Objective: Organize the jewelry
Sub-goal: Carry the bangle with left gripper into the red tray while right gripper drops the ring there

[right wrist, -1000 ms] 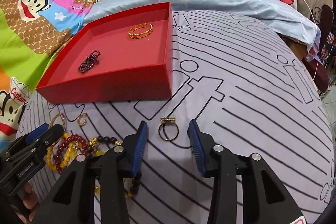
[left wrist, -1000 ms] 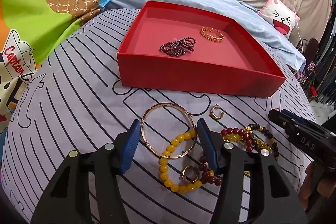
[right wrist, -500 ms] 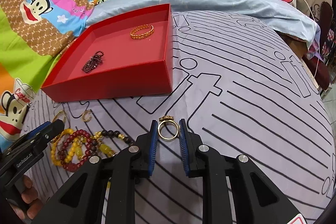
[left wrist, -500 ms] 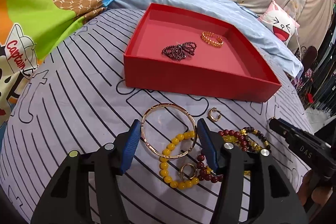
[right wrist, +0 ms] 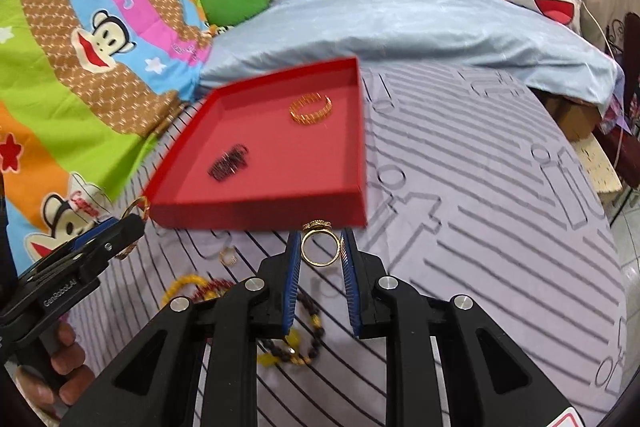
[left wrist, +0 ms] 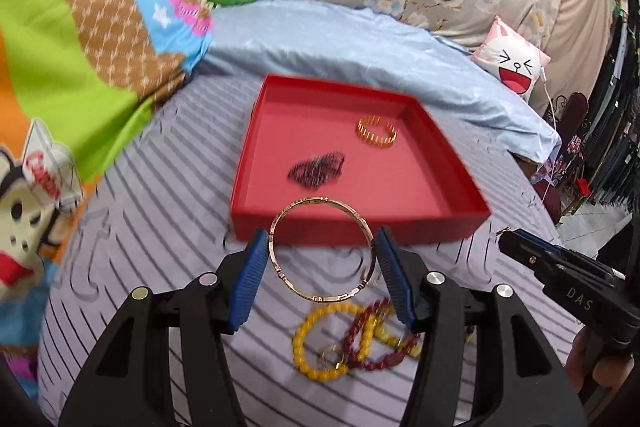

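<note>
though blurred, dark clip (left wrist: 317, 167) (indistinct)

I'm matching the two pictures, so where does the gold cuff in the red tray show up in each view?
Left wrist: cuff lies upper right of centre, in the tray's far right part.
Right wrist: cuff lies just above centre, in the tray's far right part.
Shared landmark: red tray.
</note>
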The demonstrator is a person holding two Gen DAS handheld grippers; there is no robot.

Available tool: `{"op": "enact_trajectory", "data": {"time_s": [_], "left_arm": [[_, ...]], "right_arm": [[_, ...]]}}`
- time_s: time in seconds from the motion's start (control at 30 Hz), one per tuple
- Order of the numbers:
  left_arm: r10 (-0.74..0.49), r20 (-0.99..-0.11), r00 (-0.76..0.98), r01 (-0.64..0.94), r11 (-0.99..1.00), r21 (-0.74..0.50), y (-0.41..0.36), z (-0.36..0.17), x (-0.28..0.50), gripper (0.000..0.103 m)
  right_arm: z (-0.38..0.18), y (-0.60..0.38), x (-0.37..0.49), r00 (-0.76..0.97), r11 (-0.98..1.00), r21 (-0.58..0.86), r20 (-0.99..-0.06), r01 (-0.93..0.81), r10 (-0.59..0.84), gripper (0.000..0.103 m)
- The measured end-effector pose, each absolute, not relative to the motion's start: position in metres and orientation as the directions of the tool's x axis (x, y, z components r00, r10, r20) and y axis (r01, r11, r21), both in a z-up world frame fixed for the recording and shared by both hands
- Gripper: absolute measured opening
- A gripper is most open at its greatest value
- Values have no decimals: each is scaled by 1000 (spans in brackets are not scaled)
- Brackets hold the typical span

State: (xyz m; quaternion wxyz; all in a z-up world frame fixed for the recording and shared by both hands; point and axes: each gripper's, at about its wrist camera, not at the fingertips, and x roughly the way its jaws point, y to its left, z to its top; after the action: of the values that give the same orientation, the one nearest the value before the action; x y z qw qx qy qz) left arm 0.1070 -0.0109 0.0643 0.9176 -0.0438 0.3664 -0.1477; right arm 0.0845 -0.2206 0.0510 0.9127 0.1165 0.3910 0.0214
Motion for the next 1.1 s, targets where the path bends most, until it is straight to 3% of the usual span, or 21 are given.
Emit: {"op": "enact_trajectory", "data": {"time_s": [0.33,0.77,1.1], "left_arm": [[-298,-619,726,299,948,-106,-37,98,169,53],[-289,-726,624,295,947,-124,-55,64,285,53],[-234,-794,561,266,959,-94,-62,40,328,53]], "right_arm": [[77,-225,149,702,971,241,-691,-4,174,19],[48,-222,256,593,976,220,-784,-9,182,19],[15,-217,294,476,981,191,-864,10,164,19]]}}
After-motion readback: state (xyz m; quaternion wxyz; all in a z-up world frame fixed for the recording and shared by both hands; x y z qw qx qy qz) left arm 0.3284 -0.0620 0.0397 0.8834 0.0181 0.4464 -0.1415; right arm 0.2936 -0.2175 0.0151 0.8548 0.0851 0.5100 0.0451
